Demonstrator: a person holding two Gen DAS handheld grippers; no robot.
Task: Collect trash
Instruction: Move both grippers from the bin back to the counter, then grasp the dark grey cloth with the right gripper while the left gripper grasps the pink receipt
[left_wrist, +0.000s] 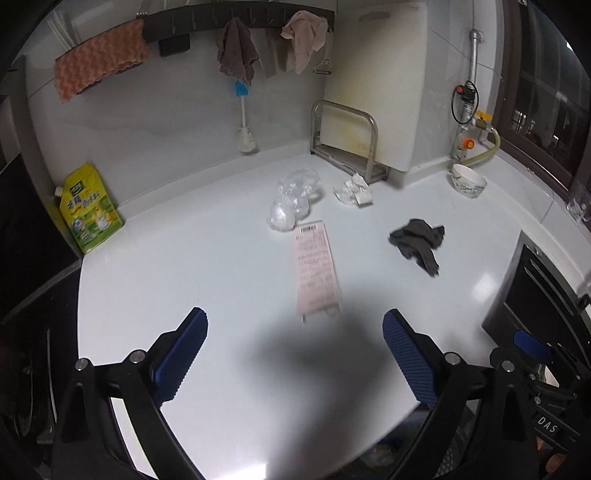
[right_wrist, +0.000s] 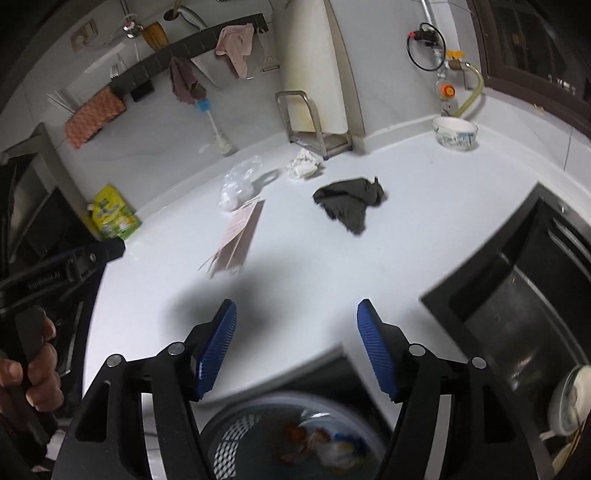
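Where it lies flat, the pink receipt (left_wrist: 317, 269) shows printed lines.

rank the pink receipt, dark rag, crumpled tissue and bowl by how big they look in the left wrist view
1. pink receipt, longest by far
2. dark rag
3. crumpled tissue and bowl: they look about alike, and both sit farther from the camera, so no ranking between them.

On the countertop (left_wrist: 207, 266) ahead of you, the receipt (left_wrist: 316, 269) lies nearest, with the crumpled plastic bag (left_wrist: 293, 199) touching its far end. To the bag's right sits the wadded tissue (left_wrist: 352, 190), just before the cutting-board rack (left_wrist: 345, 140); the rag (left_wrist: 419, 242) lies right of the receipt. The bowl (left_wrist: 468, 180) stands far right, the detergent pouch (left_wrist: 90, 210) far left, the waste basket (right_wrist: 295, 435) below the counter edge.
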